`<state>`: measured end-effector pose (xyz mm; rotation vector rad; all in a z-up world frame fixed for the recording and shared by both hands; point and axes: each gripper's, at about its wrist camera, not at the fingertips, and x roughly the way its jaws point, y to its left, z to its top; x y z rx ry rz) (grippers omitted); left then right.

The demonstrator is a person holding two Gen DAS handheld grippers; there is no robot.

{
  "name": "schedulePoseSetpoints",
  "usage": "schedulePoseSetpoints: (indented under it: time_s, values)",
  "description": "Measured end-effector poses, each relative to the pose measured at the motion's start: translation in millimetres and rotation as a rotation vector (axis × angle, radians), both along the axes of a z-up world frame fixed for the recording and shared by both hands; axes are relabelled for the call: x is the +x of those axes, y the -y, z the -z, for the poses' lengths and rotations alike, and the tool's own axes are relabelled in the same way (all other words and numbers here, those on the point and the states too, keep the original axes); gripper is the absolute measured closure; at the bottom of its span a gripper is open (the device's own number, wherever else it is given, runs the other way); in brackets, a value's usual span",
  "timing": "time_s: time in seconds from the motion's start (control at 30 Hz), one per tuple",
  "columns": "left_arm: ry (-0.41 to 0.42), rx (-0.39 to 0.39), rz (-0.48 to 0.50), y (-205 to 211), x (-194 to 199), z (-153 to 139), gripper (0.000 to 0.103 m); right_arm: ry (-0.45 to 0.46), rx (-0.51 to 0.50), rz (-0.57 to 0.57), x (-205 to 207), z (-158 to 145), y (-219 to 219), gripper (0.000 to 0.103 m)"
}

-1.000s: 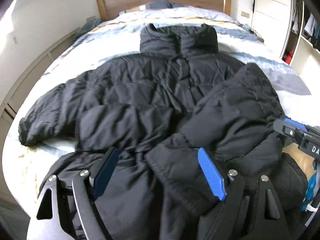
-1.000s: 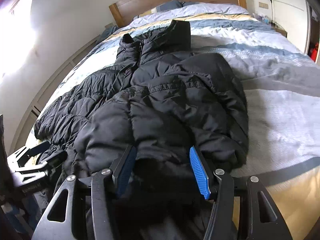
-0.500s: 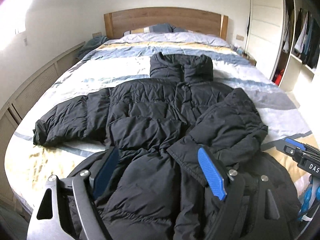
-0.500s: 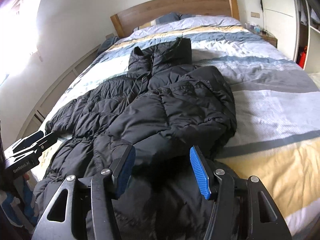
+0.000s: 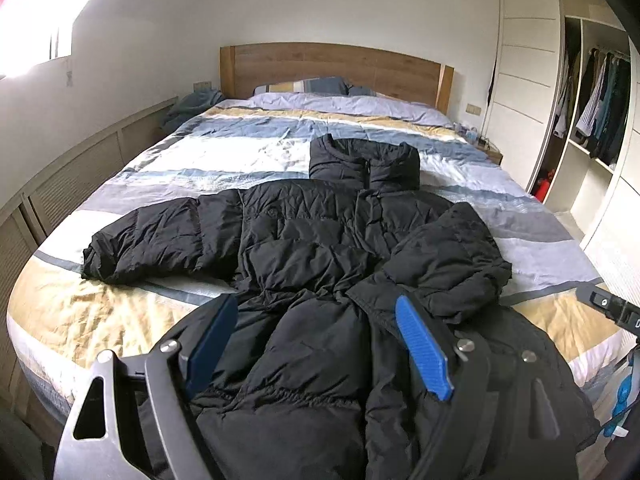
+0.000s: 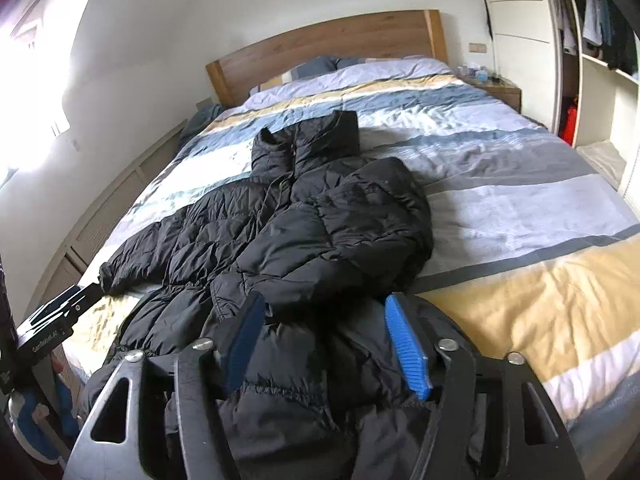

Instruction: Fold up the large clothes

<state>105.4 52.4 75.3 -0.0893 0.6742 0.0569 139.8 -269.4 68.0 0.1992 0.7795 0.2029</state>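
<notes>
Jacket (image 5: 320, 248) (black, puffy) lies spread on the striped bed (image 5: 100, 312), collar toward the headboard (image 5: 332, 68). One sleeve (image 5: 448, 264) is folded over its front, the other lies out flat. Left tool (image 5: 316, 344) and right tool (image 6: 324, 340) are both spread wide above the hem, pinching nothing.

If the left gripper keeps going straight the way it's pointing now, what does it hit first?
Most likely the black jacket: its lower part lies between the open fingers of the left gripper. Further along that line come the collar and the striped bedding. Depth is hard to judge here.
</notes>
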Motion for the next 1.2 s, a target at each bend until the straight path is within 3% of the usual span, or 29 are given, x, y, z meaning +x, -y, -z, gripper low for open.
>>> schedulePoseSetpoints:
  time_s: [0.37, 0.5, 0.83, 1.2]
  values:
    - [0.044, -0.015, -0.025, -24.7, -27.5, -13.2, 0.022, 0.049, 0.014, 0.069, -31.8, -20.9, 16.7, 0.028]
    - [0.038, -0.027, -0.033, -37.3, -27.8, -12.7, 0.022, 0.051, 0.022, 0.098, -33.8, -23.6, 21.2, 0.022]
    - [-0.014, -0.072, -0.050, -81.1, -12.2, 2.1, 0.022, 0.040, 0.004, 0.144, -30.3, -29.8, 18.7, 0.021]
    - [-0.085, -0.165, -0.121, -161.6, 10.9, 34.4, 0.022, 0.006, -0.038, 0.163, -8.6, -29.8, -6.0, 0.021]
